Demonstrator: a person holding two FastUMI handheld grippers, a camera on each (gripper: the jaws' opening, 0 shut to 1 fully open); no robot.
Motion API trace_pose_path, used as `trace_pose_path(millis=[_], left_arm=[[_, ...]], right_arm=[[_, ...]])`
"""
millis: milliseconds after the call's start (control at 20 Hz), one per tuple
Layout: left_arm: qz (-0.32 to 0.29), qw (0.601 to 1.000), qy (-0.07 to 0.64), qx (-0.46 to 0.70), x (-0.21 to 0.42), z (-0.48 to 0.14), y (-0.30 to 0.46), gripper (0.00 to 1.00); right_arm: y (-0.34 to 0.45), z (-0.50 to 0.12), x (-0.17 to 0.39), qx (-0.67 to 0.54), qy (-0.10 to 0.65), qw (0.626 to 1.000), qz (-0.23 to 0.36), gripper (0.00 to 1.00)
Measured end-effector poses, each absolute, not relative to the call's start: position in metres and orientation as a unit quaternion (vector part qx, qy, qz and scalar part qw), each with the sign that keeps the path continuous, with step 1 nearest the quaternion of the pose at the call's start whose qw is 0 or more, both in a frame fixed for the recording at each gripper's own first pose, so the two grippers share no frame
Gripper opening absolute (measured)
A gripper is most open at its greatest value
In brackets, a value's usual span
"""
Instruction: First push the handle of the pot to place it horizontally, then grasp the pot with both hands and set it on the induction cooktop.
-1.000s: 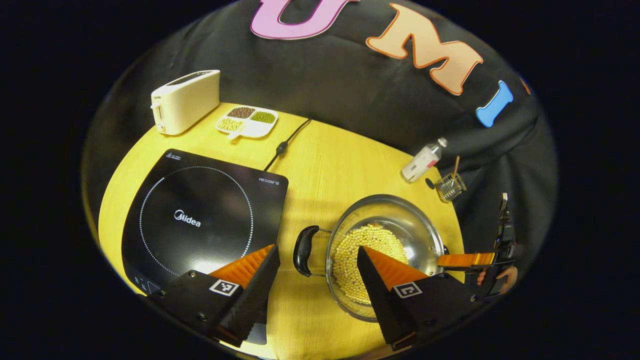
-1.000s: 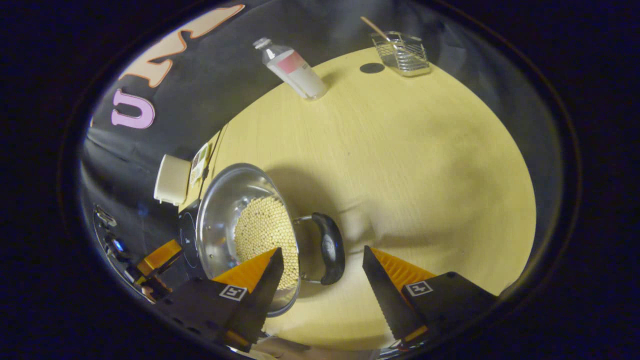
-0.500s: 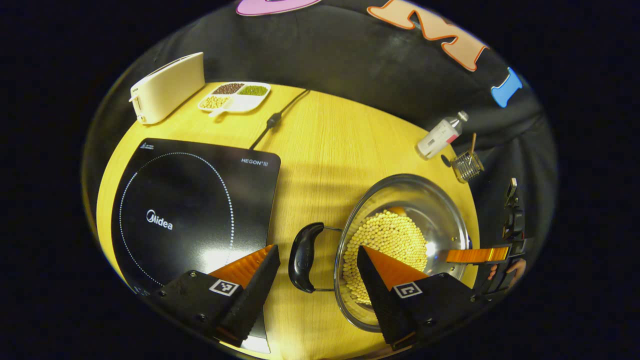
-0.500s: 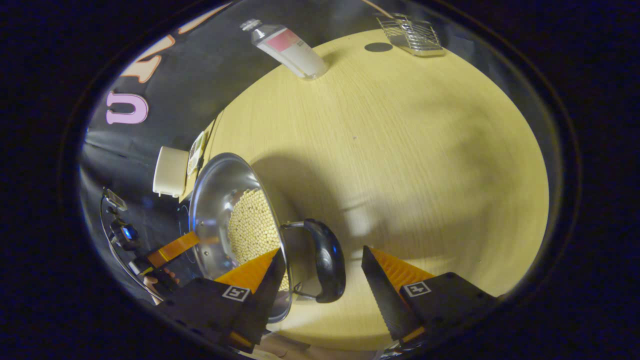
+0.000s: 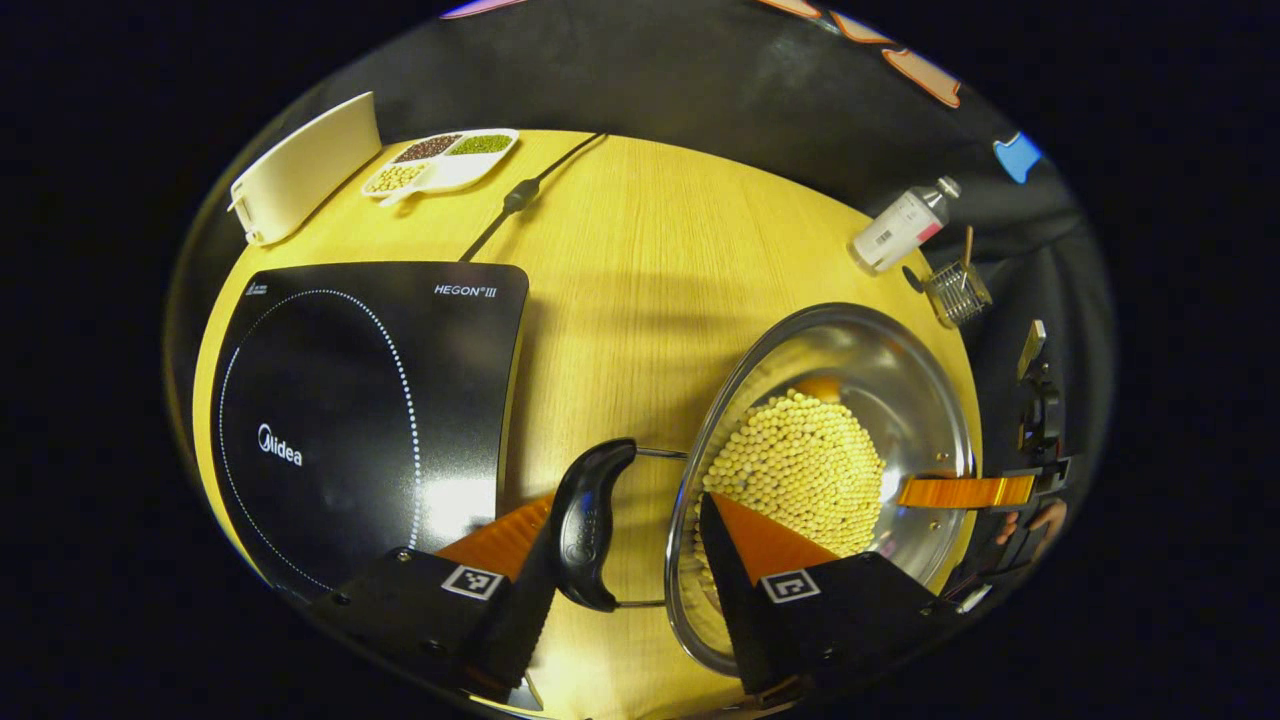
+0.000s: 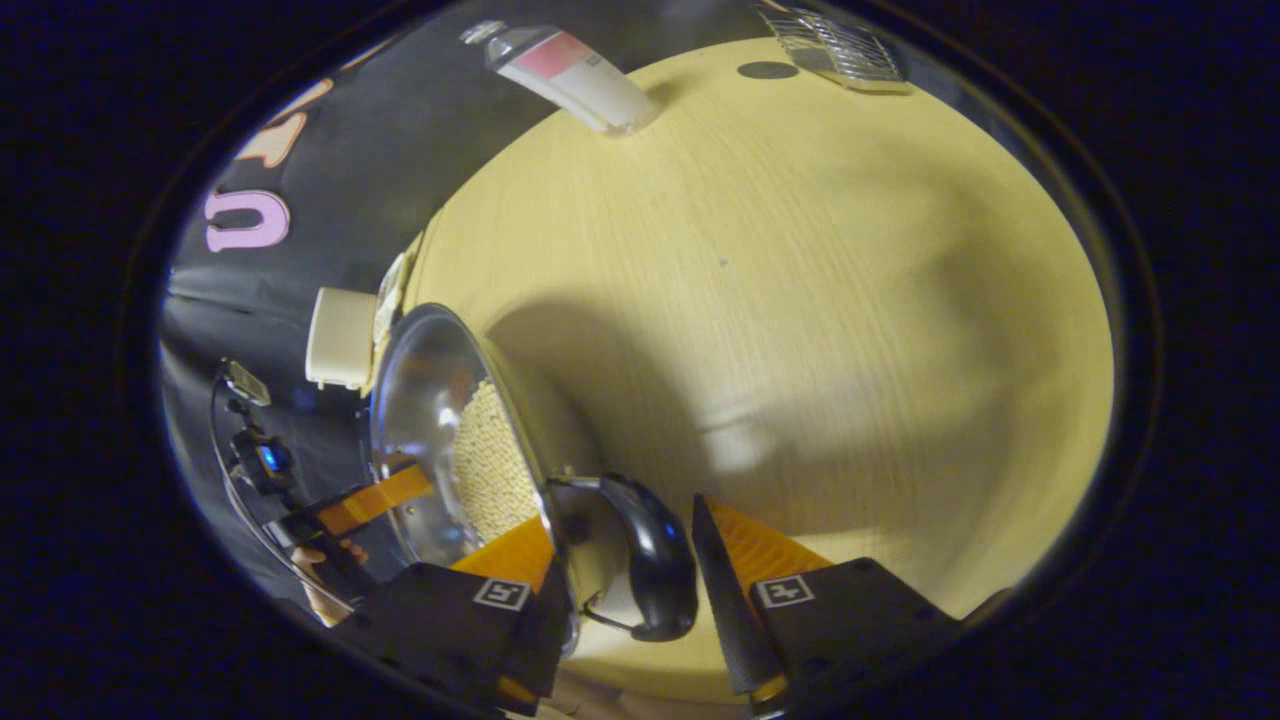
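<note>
Straddling one black side handle [image 5: 588, 520] of the steel pot [image 5: 880, 370], the left gripper [image 5: 625, 560] has its fingers spread, not yet closed on it. The right gripper [image 6: 625, 570] likewise brackets the opposite handle [image 6: 652, 555], whether pressed cannot be told. The pot, filled with beans [image 5: 800, 470], rests on the table [image 5: 640, 260] beside the induction cooktop [image 5: 360, 400].

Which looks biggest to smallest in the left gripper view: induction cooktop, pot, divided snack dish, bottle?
1. induction cooktop
2. pot, close behind; it sits nearer the camera, so unsure
3. divided snack dish
4. bottle
</note>
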State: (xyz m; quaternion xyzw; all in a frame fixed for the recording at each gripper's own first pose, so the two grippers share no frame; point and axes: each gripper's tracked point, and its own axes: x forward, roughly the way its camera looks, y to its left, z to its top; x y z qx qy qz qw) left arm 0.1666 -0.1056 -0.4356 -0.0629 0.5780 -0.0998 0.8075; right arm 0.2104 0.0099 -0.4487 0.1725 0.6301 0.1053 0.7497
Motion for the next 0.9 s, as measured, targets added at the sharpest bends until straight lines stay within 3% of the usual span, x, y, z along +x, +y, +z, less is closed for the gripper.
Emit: trace_pose_path(millis=[50, 100, 150, 200, 250, 300, 450, 500, 900], left_arm=[[-0.098, 0.806, 0.580, -0.058, 0.169, -0.440, -0.103, 0.72], [-0.099, 0.803, 0.585, -0.058, 0.169, -0.445, -0.105, 0.72], [-0.100, 0.801, 0.588, -0.055, 0.168, -0.437, -0.103, 0.66], [-0.100, 0.801, 0.589, -0.052, 0.167, -0.441, -0.103, 0.66], [-0.099, 0.801, 0.588, -0.054, 0.167, -0.439, -0.103, 0.65], [-0.097, 0.802, 0.586, -0.059, 0.168, -0.439, -0.103, 0.65], [-0.088, 0.800, 0.588, -0.078, 0.163, -0.439, -0.105, 0.64], [-0.088, 0.798, 0.590, -0.080, 0.161, -0.438, -0.106, 0.61], [-0.105, 0.804, 0.581, -0.070, 0.161, -0.432, -0.104, 0.59]], right_arm=[[0.010, -0.451, 0.209, 0.167, 0.636, 0.746, 0.104, 0.58], [0.011, -0.455, 0.208, 0.167, 0.642, 0.741, 0.103, 0.51], [0.012, -0.456, 0.208, 0.173, 0.640, 0.742, 0.100, 0.51], [0.010, -0.451, 0.208, 0.174, 0.641, 0.741, 0.101, 0.51], [0.010, -0.451, 0.209, 0.173, 0.640, 0.742, 0.100, 0.62], [0.010, -0.452, 0.209, 0.171, 0.640, 0.742, 0.099, 0.51], [0.008, -0.453, 0.209, 0.160, 0.637, 0.748, 0.097, 0.56], [0.008, -0.453, 0.209, 0.154, 0.639, 0.747, 0.100, 0.51], [0.010, -0.449, 0.209, 0.145, 0.633, 0.752, 0.114, 0.49]])
